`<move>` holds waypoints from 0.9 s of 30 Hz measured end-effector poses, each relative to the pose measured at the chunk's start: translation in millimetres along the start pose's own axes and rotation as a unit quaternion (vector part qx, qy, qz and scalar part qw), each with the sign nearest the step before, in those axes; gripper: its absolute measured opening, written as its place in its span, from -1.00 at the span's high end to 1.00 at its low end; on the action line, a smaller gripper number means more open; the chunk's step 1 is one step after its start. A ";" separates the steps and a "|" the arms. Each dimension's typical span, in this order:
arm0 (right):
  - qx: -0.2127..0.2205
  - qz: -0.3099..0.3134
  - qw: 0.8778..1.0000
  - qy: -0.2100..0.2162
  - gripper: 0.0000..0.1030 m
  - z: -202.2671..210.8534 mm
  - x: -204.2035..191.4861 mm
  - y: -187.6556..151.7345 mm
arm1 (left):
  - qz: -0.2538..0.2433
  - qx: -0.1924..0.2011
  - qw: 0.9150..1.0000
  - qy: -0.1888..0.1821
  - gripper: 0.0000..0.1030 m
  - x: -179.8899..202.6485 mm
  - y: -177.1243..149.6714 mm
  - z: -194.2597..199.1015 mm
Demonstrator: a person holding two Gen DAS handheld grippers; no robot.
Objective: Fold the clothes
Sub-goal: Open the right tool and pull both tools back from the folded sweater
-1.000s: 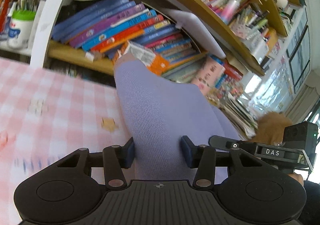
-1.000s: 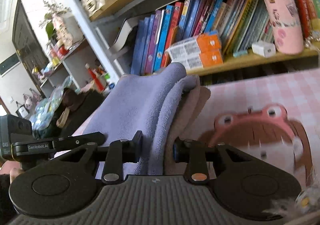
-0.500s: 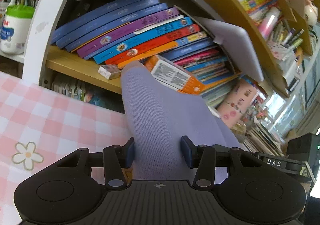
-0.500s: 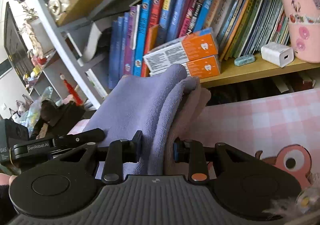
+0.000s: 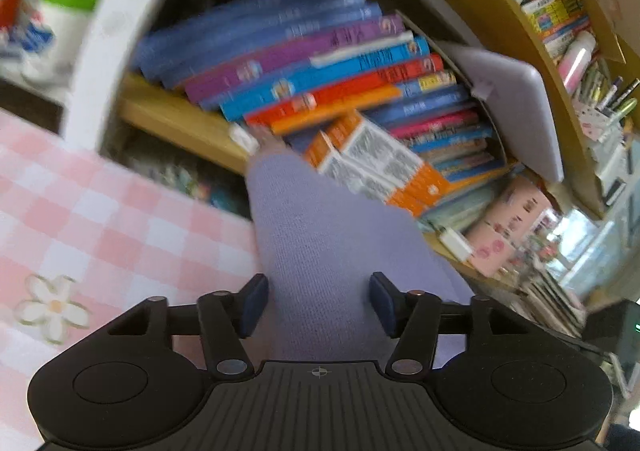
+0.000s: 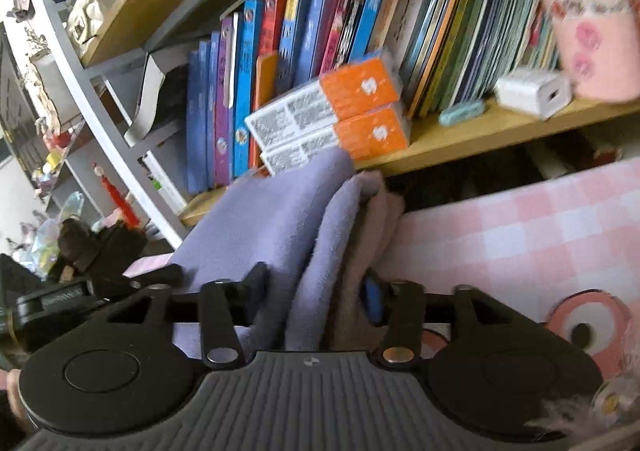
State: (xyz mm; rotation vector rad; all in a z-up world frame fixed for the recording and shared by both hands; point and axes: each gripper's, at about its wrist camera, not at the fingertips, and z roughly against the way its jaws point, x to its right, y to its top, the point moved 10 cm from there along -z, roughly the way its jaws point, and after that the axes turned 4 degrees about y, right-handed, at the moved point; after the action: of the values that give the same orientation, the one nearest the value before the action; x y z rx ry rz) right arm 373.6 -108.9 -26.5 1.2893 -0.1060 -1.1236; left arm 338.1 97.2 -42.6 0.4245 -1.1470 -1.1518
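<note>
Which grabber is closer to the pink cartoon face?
Right. The right gripper is beside the cartoon face; the left gripper is beyond the purple garment. Both jaws were just opening, garment between them.

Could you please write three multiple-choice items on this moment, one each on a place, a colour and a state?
1. Where do the two orange boxes lie?
A. on the wooden shelf, before the upright books
B. on the checked cloth
C. in the right gripper

2. What colour is the garment between the left gripper jaws?
A. green
B. lavender
C. black

3. How do the right gripper jaws stand?
A. out of view
B. clamped on a book
C. just opening, with fabric folds between them

Answers: 1 A, stacked on the shelf; 2 B, its knit is lavender; 3 C, a gap shows beside the right pad.
</note>
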 end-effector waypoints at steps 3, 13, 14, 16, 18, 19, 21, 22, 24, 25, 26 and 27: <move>0.041 0.011 0.999 -0.012 -0.30 28.8 -6.7 -0.2 | -0.035 0.061 0.997 0.025 -0.64 5.4 -0.2 34.1; 0.071 0.107 0.989 -0.078 -0.59 103.6 -57.7 -50.2 | -0.072 0.091 0.991 0.063 -0.86 37.6 -43.6 108.1; 0.069 0.121 0.987 -0.081 -0.64 107.8 -64.4 -55.7 | -0.079 0.094 0.991 0.062 -0.87 42.1 -48.1 114.0; 0.067 0.143 0.984 -0.081 -0.71 113.0 -76.3 -64.1 | -0.090 0.096 0.989 0.064 -0.91 48.4 -56.2 124.4; 0.067 0.159 0.981 -0.086 -0.77 117.6 -84.2 -71.1 | -0.099 0.097 0.988 0.072 -0.92 51.3 -62.8 132.2; 0.067 0.165 0.980 -0.090 -0.80 119.2 -87.2 -74.1 | -0.104 0.096 0.987 0.079 -0.92 51.8 -66.0 135.1; 0.069 0.177 0.976 -0.103 -0.86 123.8 -91.0 -79.9 | -0.117 0.095 0.984 0.095 -0.93 52.6 -71.1 139.2; 0.072 0.183 0.974 -0.113 -0.90 126.2 -92.0 -81.2 | -0.124 0.095 0.983 0.101 -0.95 53.4 -73.3 141.0; 0.077 0.196 0.968 -0.133 -0.91 131.0 -93.8 -83.5 | -0.139 0.094 0.979 0.112 -0.98 54.7 -76.4 142.5; 0.080 0.203 0.965 -0.143 -0.91 133.4 -94.8 -84.7 | -0.147 0.094 0.978 0.118 -0.98 55.3 -77.9 143.3; 0.080 0.206 0.964 -0.149 -0.91 135.1 -94.3 -85.4 | -0.154 0.093 0.976 0.123 -0.98 56.0 -79.5 143.9; 0.081 0.210 0.962 -0.154 -0.91 136.8 -93.7 -86.1 | -0.161 0.091 0.974 0.127 -0.99 56.9 -81.3 144.0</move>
State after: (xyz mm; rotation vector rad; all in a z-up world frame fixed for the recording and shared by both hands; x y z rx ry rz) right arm 189.6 -126.8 0.2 1.1535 -0.6852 -0.9490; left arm 170.7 53.0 -18.1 0.9003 -0.9828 -1.2316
